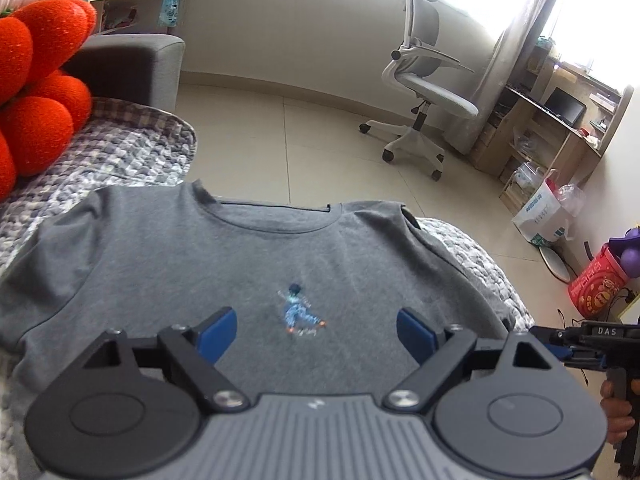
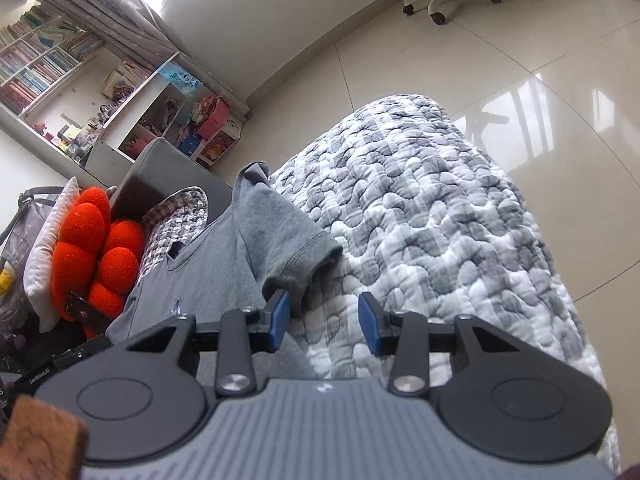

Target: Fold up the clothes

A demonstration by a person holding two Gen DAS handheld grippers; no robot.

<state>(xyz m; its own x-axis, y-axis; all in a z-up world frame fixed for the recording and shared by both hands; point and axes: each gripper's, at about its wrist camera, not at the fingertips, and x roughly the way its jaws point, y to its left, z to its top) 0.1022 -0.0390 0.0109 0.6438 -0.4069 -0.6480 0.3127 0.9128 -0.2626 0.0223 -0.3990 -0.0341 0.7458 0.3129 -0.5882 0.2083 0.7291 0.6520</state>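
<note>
The shirt (image 1: 248, 256) lies spread flat, front up, sleeves out — no fold shows. Left gripper (image 1: 316, 334) and right gripper (image 2: 324, 322) both spread, holding nothing.

My left gripper (image 1: 316, 330): black linkage arms, blue pads (image 1: 218, 334), silver pivot screws, round black discs, ribbed grey housing with small white logo. My right gripper (image 2: 324, 322): same build; seen from left view, black handle lettered "DAS". My hand (image 1: 616, 416) bare.
</note>
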